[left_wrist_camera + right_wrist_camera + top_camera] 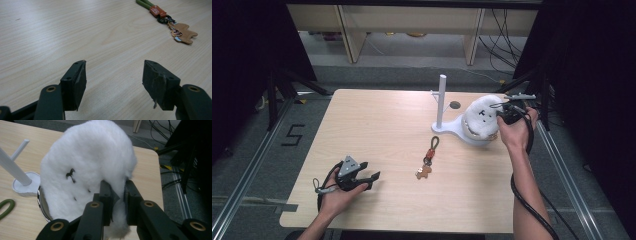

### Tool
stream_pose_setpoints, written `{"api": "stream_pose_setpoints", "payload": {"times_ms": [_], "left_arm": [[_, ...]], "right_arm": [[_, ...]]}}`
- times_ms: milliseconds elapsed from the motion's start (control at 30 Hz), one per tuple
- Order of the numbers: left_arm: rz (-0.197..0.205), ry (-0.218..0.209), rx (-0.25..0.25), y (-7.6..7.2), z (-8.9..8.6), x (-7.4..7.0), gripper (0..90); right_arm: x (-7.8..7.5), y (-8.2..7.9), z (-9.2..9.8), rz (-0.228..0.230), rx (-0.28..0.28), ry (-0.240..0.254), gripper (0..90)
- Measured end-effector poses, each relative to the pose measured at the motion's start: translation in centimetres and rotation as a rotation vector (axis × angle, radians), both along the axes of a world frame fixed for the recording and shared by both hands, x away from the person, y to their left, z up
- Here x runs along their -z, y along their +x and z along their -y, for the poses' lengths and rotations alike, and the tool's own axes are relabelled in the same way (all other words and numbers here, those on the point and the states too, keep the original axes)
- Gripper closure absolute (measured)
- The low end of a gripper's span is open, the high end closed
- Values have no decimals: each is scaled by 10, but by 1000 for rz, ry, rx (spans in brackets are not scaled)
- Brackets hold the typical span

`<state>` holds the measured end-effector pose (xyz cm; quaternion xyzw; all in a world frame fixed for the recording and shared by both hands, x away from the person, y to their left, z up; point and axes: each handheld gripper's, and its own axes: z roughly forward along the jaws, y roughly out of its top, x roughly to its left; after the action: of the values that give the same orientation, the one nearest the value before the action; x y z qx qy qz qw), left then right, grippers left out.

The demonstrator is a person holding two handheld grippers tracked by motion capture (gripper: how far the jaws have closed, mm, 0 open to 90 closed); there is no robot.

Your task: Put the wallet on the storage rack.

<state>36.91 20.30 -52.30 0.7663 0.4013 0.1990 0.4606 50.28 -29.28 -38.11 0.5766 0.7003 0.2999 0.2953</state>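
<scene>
Two grippers show in the high view: the left gripper [371, 178] rests low on the wooden surface [377, 125] at its near left, while the right gripper [503, 116] meets a white fluffy hat [479, 120] at the far right, beside a white stand [442, 100], with a keychain [429, 157] lying near the middle. From the left gripper view, its jaws stand released over bare wood, the keychain [170, 21] well apart ahead. From the right gripper view, the jaws are clenched on a fold of the hat [90, 165], next to the stand [15, 170].

High view overlooks whole table [377, 125]; tongs views sit low, close; keychain [428, 159] shared with left.
</scene>
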Motion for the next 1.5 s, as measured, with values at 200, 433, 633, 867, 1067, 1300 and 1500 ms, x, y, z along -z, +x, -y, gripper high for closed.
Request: {"api": "stream_pose_setpoints", "payload": {"times_ms": [200, 433, 633, 867, 1067, 1300, 1500], "left_arm": [[0, 5, -6, -1, 0, 0, 351], [-1, 4, -1, -1, 1, 0, 351], [-3, 8, -4, 0, 1, 0, 351], [-1, -1, 5, 0, 3, 0, 351], [1, -3, 3, 0, 3, 0, 351], [1, 1, -1, 0, 3, -1, 351], [2, -1, -2, 0, 3, -2, 350]], "right_arm": [[1, 2, -4, -18, -4, -80, 797], [5, 4, -13, -20, 18, -131, 786], [8, 4, -8, -23, -1, -137, 721], [9, 4, -3, -20, 2, -100, 604], [5, 1, -1, -6, 11, -72, 548], [-1, -5, -2, 15, 27, -31, 524], [-4, -11, 3, 15, 5, -24, 512]]}}
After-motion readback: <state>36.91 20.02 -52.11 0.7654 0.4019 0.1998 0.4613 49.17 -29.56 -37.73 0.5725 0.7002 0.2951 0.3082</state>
